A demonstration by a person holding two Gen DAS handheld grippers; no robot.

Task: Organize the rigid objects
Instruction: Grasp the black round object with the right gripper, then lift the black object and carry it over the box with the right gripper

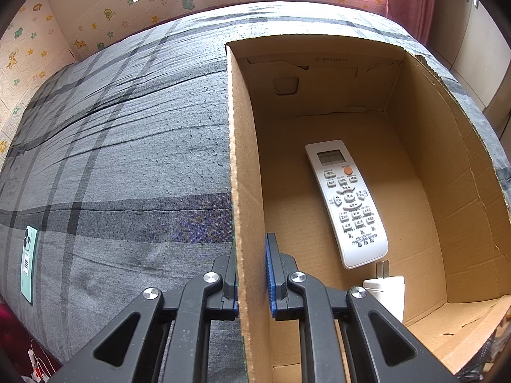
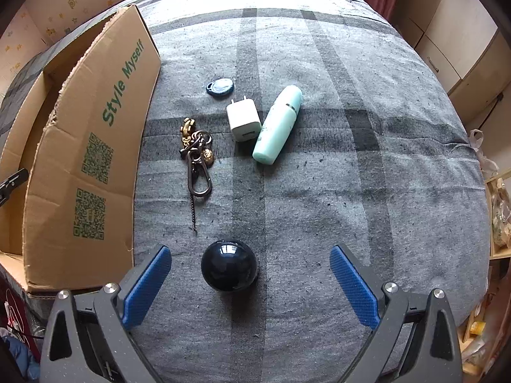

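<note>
Left wrist view: my left hand-held gripper [image 1: 252, 274] is clamped on the cardboard box [image 1: 238, 159] wall. Inside the box lie a remote control [image 1: 346, 204] and a white charger [image 1: 385, 290]. My right hand-held gripper [image 2: 250, 282] is wide apart around the black ball [image 2: 229, 265]. Beyond the ball, the keychain [image 2: 198, 156], another white charger [image 2: 243, 120], mint bottle [image 2: 277, 124] and blue tag [image 2: 219, 86] wait on the bed [image 2: 351, 191].

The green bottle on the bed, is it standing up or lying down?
Lying down. The green bottle rests on its side on the grey bedcover, its long body flat against the cloth beside the white charger.
</note>
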